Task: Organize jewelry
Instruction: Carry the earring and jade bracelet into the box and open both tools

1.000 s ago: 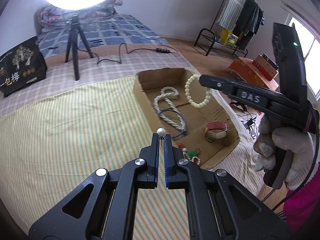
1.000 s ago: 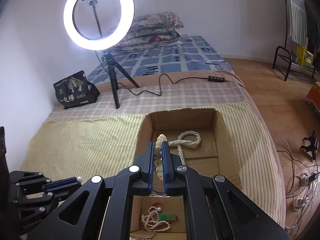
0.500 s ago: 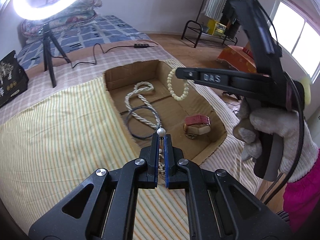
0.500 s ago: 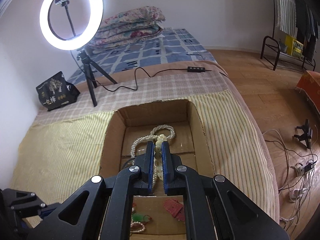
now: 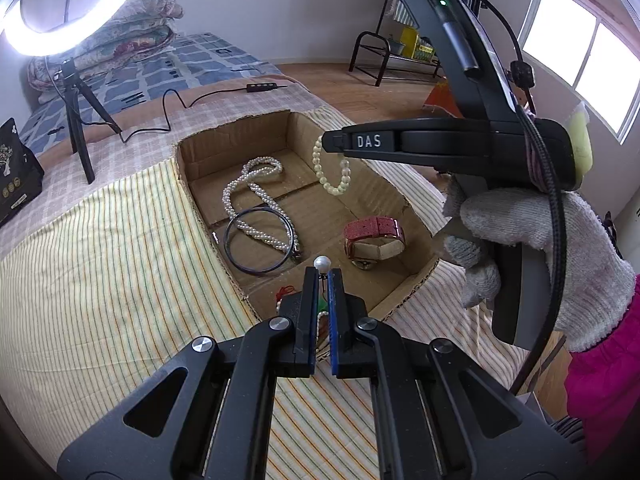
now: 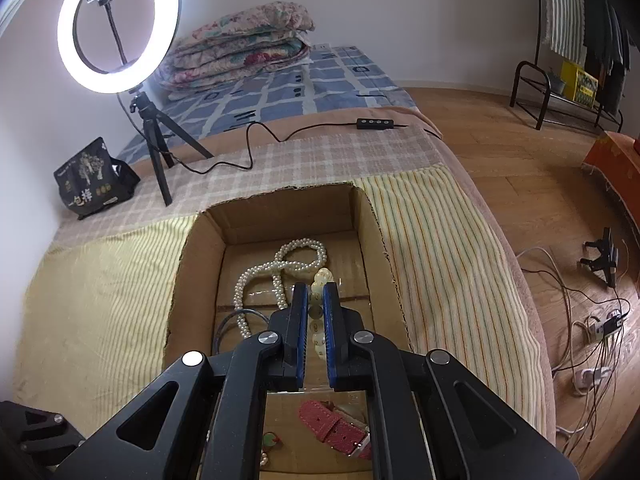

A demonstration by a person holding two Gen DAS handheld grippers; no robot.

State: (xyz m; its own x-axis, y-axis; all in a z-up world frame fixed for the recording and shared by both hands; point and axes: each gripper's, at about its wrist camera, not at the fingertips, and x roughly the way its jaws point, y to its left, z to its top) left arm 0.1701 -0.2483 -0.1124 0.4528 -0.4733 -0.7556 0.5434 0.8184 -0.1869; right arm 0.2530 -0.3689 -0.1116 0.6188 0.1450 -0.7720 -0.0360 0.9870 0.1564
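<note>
An open cardboard box (image 5: 236, 136) sits sunk into the striped bedcover. In it lie a pearl necklace (image 5: 256, 196), a dark bangle (image 5: 236, 258) and a red watch (image 5: 374, 234). My left gripper (image 5: 322, 276) hangs over the box's near edge, shut on the thin post of a pearl earring (image 5: 322, 263). My right gripper (image 5: 334, 142), held by a gloved hand (image 5: 520, 240), is shut on a cream bead bracelet (image 5: 332, 176) that dangles above the box's far right part. In the right wrist view the right gripper (image 6: 315, 294) clamps the bead bracelet (image 6: 322, 278) just over the necklace (image 6: 298, 258).
A ring light on a tripod (image 6: 156, 148) and a black bag (image 6: 94, 178) stand on the bed behind the box. A cable with a controller (image 6: 374, 124) runs across the checked blanket. Folded quilts (image 6: 244, 48) lie further back. Cables (image 6: 592, 332) trail on the floor to the right.
Both grippers have come in over the box and sunk a little. The earring now sits above the box's near edge, and the bracelet hangs lower, close to the necklace. Both grips are unchanged.
</note>
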